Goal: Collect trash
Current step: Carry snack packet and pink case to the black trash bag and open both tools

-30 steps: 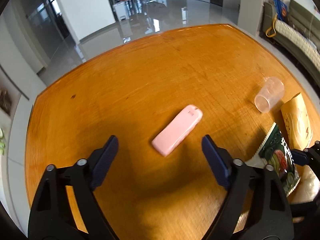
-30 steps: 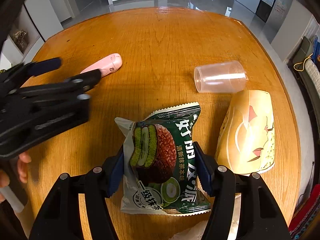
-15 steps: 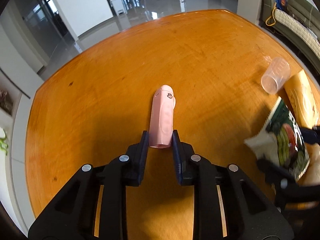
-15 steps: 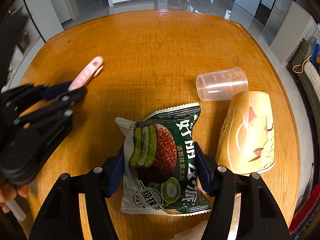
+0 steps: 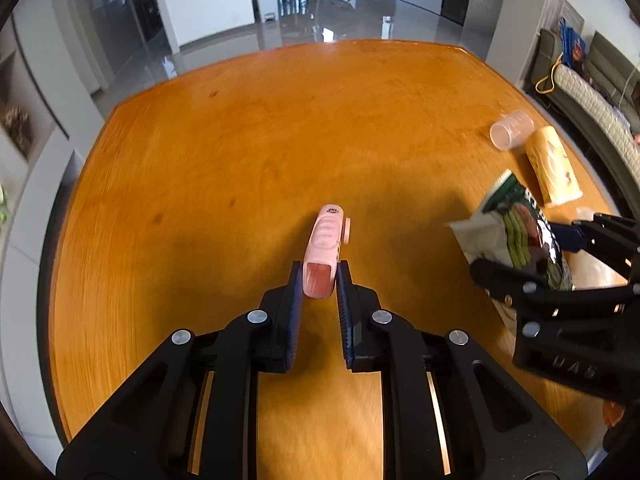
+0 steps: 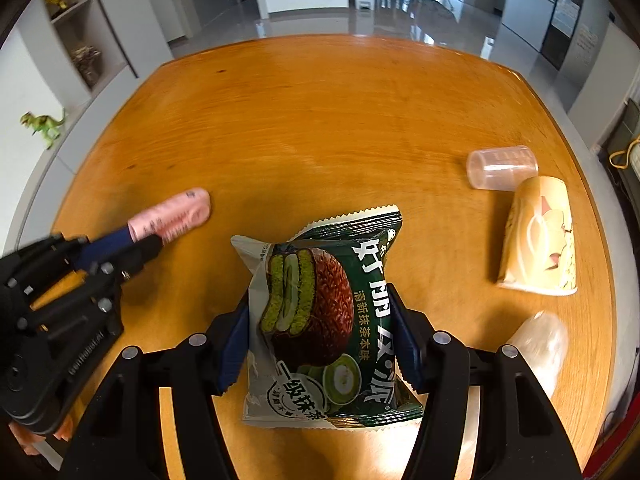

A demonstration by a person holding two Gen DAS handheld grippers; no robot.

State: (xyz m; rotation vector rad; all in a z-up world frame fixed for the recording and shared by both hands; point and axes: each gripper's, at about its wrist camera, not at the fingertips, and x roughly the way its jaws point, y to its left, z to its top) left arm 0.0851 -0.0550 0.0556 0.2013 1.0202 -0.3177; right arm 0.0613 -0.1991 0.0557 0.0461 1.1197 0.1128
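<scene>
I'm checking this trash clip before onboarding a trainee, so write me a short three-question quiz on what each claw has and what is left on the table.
1. True or false: the left claw has a pink case between its fingers.
2. What does the right claw hold? A) clear plastic cup B) green snack packet C) paper cup
3. Name the two cups lying on their sides on the table.

Key:
1. True; its jaws are closing on the case's near end.
2. B, the green snack packet.
3. The clear plastic cup and the paper cup, side by side.
</scene>
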